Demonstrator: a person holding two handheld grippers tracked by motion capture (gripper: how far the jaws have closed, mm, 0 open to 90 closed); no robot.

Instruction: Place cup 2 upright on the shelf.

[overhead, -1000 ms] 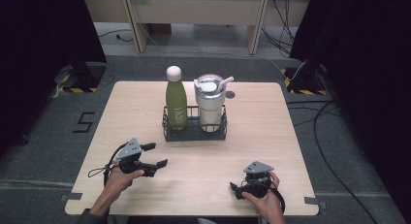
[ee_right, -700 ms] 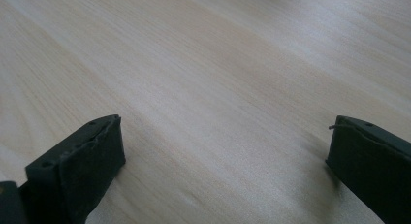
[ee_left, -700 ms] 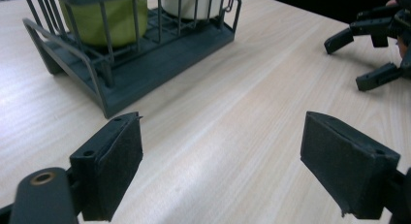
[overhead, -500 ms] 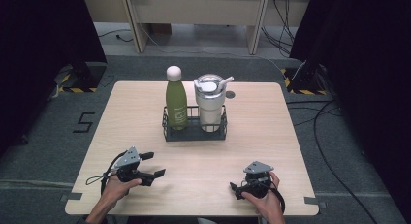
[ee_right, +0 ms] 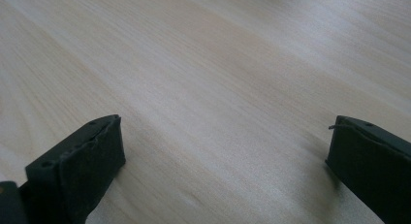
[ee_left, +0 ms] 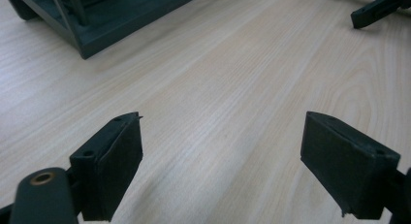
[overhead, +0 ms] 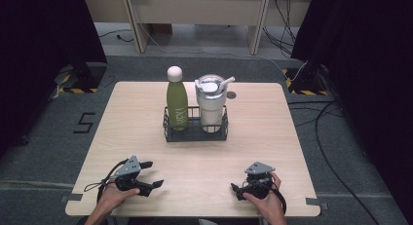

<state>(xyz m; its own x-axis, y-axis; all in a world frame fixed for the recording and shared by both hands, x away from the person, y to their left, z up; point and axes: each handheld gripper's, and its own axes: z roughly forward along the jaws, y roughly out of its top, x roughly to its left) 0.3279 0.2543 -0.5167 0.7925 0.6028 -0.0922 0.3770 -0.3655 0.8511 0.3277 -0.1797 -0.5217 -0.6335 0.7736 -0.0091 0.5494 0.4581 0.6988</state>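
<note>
A green bottle (overhead: 177,102) with a white cap and a white tumbler (overhead: 211,104) with a straw stand upright side by side in a dark wire rack (overhead: 196,132) at mid-table. My left gripper (overhead: 152,174) rests near the front left of the table, open, jaws pointing right. In the left gripper view my left gripper (ee_left: 220,136) has only bare wood between its jaws, with the rack's corner (ee_left: 97,25) far ahead. My right gripper (overhead: 236,190) sits at the front right, held by a hand. In the right gripper view my right gripper (ee_right: 225,141) stands open over wood.
The wooden table (overhead: 263,132) has bare surface between the rack and both grippers. A small dark round mark (overhead: 231,95) lies behind the tumbler. The right gripper's jaw tip (ee_left: 378,8) shows far off in the left gripper view. Cables trail over the floor around the table.
My left gripper has drawn back toward the table's front edge and settled lower. The right gripper, bottle, tumbler and rack have not moved.
</note>
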